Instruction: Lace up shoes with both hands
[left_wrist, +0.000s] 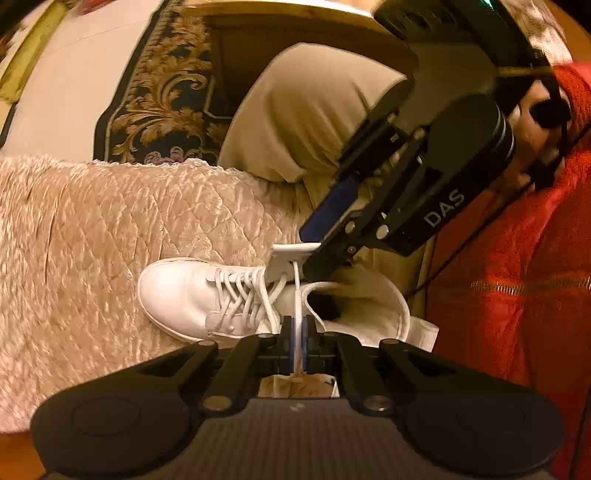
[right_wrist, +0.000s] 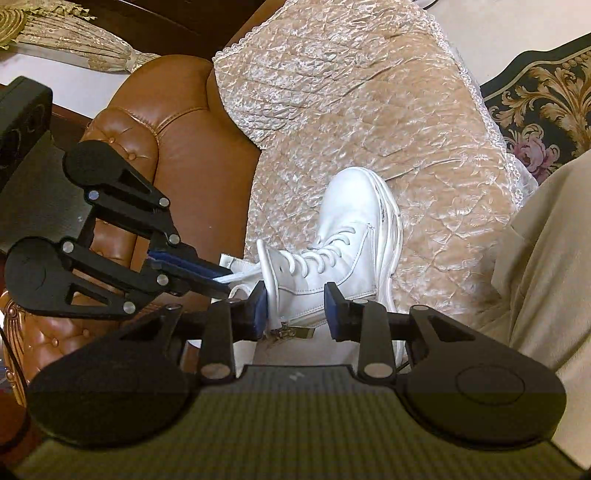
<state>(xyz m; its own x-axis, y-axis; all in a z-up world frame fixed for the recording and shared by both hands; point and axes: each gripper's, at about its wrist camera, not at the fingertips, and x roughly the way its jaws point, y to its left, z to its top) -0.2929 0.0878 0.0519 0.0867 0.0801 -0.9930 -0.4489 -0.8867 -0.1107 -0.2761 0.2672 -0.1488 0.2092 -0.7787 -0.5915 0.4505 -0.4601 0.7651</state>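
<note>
A cream quilted throw (right_wrist: 369, 110) covers the seat of a brown leather sofa (right_wrist: 177, 147), with a dark patterned rug (left_wrist: 162, 92) on the floor beyond. On the throw rests a white high-top boot (left_wrist: 184, 295), toe pointing away from the person, whose beige trouser leg (left_wrist: 314, 110) and red sleeve (left_wrist: 517, 277) crowd the edges. The left tongs (left_wrist: 297, 332) are pinched tight on a white lace (left_wrist: 297, 291) rising from the boot's upper eyelets. The right tongs (right_wrist: 295, 310) stand spread apart, straddling the boot's collar by the side zipper, holding nothing. In the left view, the right tongs' tips hide behind the boot's tongue, and the lace's loose end is hard to trace.
</note>
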